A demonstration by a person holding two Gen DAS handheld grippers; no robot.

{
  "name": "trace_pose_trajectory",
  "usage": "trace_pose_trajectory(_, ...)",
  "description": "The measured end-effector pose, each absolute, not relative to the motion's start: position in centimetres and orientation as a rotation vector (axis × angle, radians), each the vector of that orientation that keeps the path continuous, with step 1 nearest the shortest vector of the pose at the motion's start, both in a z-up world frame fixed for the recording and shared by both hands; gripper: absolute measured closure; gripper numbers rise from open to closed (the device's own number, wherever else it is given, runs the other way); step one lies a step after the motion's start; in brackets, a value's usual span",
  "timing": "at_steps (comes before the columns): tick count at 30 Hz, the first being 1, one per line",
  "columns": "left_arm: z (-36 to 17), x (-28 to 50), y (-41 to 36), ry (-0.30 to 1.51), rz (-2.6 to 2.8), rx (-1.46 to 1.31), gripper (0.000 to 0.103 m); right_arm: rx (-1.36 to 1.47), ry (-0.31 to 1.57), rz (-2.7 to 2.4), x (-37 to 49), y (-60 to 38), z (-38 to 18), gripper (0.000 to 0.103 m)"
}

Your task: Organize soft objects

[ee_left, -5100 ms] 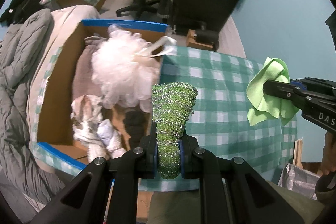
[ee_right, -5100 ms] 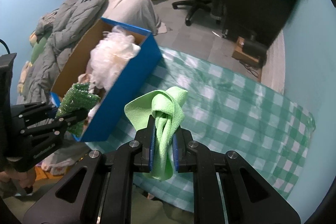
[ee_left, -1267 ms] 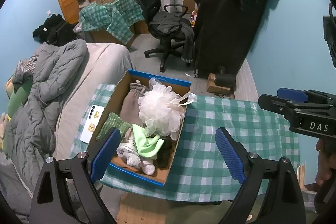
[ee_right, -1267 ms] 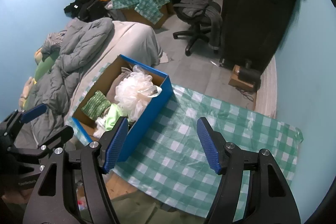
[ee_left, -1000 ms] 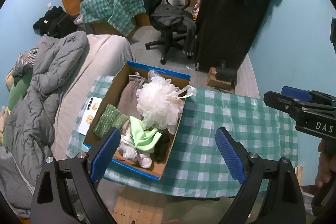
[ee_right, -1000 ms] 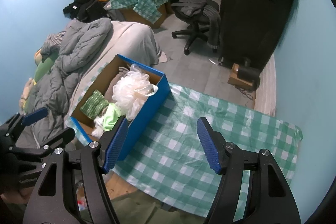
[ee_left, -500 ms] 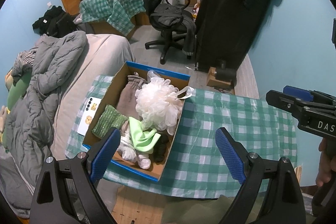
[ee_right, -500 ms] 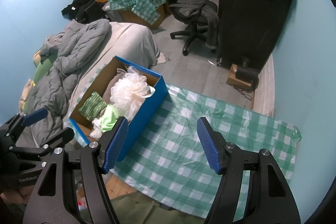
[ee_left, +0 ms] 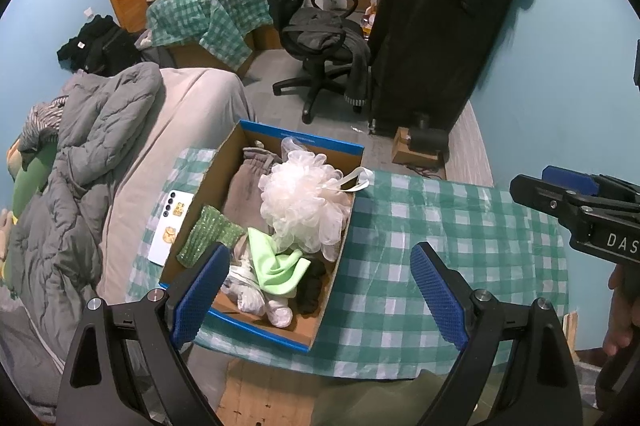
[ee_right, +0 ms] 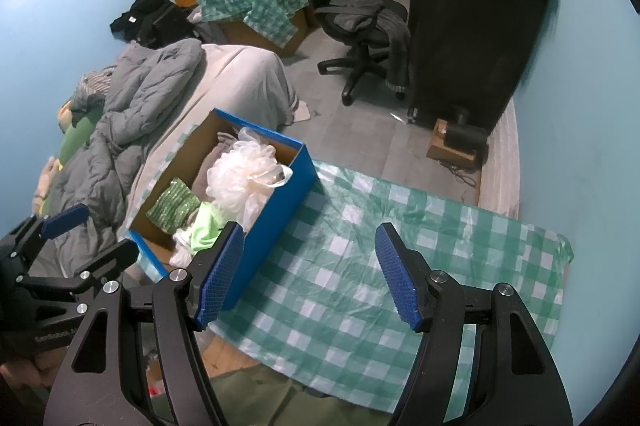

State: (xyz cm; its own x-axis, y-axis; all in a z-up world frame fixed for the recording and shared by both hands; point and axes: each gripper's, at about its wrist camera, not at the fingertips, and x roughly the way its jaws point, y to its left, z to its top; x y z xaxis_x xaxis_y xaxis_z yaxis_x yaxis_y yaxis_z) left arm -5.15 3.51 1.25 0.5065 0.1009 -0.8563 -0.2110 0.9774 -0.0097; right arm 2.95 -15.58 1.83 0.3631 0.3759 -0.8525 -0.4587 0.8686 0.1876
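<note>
The soft things, a white pouf (ee_left: 304, 202), a light green cloth (ee_left: 276, 266) and a sparkly green scrubber (ee_left: 208, 234), all lie inside the box (ee_left: 332, 274) at the tabletop's (ee_left: 460, 226) left edge. The box's long axis runs from the near edge toward the far edge. The rest of the checked top looks bare. The left gripper (ee_left: 320, 290), fingers spread wide and empty, hangs just over the box's near end; the right gripper (ee_right: 308, 266), also spread and empty, is over the bare middle. Nothing seems left to fetch.

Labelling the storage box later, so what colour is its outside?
Blue outside, plain brown cardboard inside; the box shows best in the right wrist view.
</note>
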Motion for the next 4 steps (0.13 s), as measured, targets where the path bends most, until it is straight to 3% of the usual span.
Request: trace_pose_trajectory(4,1.23,-4.69,3.92,1.012,0.178,-0.101,0.01,-0.089,1.07,0.537,3.01,-15.65,1.86,0.035)
